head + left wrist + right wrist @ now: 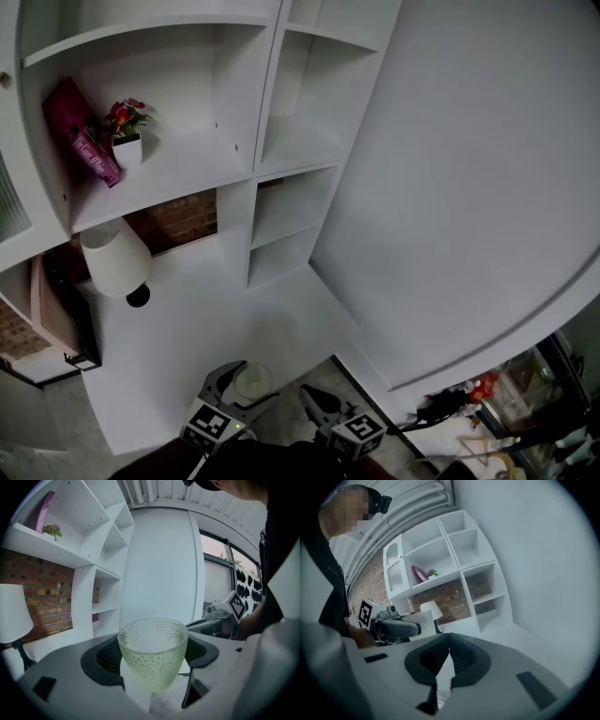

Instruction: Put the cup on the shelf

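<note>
A pale green dimpled glass cup (152,658) stands upright between the jaws of my left gripper (153,654), which is shut on it. In the head view the cup (253,382) and left gripper (247,379) hang low over the front edge of the white desk (216,323). The white shelf unit (187,161) rises beyond the desk, well away from the cup. My right gripper (315,397) hovers just right of the left one. Its jaws meet at the tips (449,638) with nothing between them. From the right gripper view the cup (420,620) shows at the left.
On one shelf lean a pink book (81,131) and a small flower pot (126,141). A white lamp (114,258) stands on the desk's left part. Smaller cubbies (291,211) sit at the right, beside a curved white wall (469,187). Clutter lies on the floor (469,389).
</note>
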A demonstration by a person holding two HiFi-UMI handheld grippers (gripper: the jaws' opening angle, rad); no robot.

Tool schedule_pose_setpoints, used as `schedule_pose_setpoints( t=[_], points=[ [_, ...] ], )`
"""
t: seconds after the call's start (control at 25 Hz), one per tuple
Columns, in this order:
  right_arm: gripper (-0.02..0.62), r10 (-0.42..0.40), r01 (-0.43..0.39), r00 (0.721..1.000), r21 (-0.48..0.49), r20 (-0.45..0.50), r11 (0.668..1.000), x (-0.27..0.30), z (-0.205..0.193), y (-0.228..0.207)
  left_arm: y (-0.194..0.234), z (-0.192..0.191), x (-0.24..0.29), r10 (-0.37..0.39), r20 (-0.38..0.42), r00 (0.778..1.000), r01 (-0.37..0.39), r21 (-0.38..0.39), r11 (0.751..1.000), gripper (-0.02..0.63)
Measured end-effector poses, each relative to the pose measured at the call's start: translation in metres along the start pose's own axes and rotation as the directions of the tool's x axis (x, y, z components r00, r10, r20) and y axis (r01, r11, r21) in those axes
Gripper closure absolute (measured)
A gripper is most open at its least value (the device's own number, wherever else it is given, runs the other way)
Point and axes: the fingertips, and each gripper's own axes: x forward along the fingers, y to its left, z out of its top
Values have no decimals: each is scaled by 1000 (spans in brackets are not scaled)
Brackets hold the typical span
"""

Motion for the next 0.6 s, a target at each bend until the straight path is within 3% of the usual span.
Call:
schedule_pose_setpoints(
  t=[0.32, 0.6],
  points=[
    [591, 58, -58, 998, -9, -35, 998, 41, 11, -21, 39, 0, 12, 68, -2, 998, -68, -28, 997, 221],
    [591, 165, -168, 985, -54, -48, 984, 79, 41, -38, 69, -4, 27, 200, -19, 980, -201, -52, 978, 221]
  ],
)
